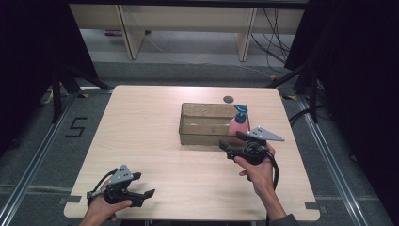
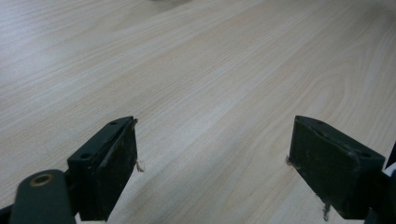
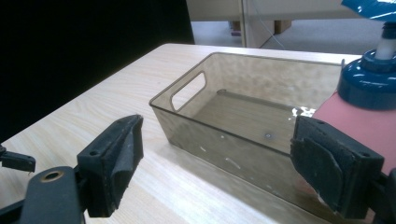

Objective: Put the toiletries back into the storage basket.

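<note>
Up close, right gripper (image 1: 231,143) with jaws wide apart and empty, just beside the bin (image 1: 207,123), pink bottle (image 1: 239,125) standing in the bin's right end, left gripper (image 1: 141,186) likewise spread open, low over bare tabletop (image 1: 155,155) near its front-left corner.

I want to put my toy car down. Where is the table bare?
The table is bare all along its left half, from the clear bin to the left edge, and between the two grippers. It is crowded at the bin's right end, where the pink bottle and right gripper meet.
</note>
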The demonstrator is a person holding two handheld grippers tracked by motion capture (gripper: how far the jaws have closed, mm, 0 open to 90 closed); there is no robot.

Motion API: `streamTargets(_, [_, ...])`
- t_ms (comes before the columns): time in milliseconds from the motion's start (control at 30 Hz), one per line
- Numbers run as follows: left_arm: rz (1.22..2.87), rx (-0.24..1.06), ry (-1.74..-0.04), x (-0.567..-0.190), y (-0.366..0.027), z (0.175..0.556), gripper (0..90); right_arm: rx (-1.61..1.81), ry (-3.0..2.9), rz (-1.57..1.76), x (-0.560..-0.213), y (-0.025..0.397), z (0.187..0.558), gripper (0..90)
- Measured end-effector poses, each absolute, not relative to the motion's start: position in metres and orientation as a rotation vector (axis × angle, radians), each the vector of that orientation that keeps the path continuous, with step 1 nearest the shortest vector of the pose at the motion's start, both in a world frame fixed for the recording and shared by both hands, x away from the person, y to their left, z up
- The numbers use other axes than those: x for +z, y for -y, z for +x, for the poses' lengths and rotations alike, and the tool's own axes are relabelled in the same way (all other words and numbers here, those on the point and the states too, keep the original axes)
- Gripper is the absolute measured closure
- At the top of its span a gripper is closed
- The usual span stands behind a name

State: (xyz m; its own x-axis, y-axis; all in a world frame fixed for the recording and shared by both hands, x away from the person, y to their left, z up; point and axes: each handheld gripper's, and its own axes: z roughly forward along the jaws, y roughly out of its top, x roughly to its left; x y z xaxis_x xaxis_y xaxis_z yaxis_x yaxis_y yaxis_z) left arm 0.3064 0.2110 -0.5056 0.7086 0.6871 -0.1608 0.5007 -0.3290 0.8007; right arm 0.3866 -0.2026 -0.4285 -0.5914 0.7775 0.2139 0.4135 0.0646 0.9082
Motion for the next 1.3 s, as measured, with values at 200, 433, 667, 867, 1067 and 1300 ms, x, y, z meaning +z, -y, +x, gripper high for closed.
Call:
streamTargets(200, [2.001,0.259,-0.904,-0.506,-0.210,0.306,14.8,1.533,-2.038,1.189,-0.431,0.199,0.383,17.8])
streamTargets(433, [1.998,0.255,-0.910,-0.506,-0.211,0.306,14.8,1.537,-2.068,1.190,-0.433,0.198,0.379,17.4])
streamTargets(667, [2.002,0.253,-0.904,-0.506,-0.211,0.307,14.8,1.550,-2.062,1.181,-0.437,0.196,0.375,16.5])
streamTargets(867, [2.002,0.253,-0.904,-0.505,-0.211,0.307,14.8,1.542,-2.074,1.150,-0.439,0.194,0.371,16.5])
streamTargets(1067, [2.010,0.252,-0.899,-0.505,-0.211,0.307,14.8,1.532,-2.110,1.161,-0.441,0.192,0.367,16.5])
streamTargets(1300, [2.007,0.258,-0.895,-0.504,-0.210,0.308,14.8,1.545,-2.122,1.159,-0.448,0.189,0.363,15.8])
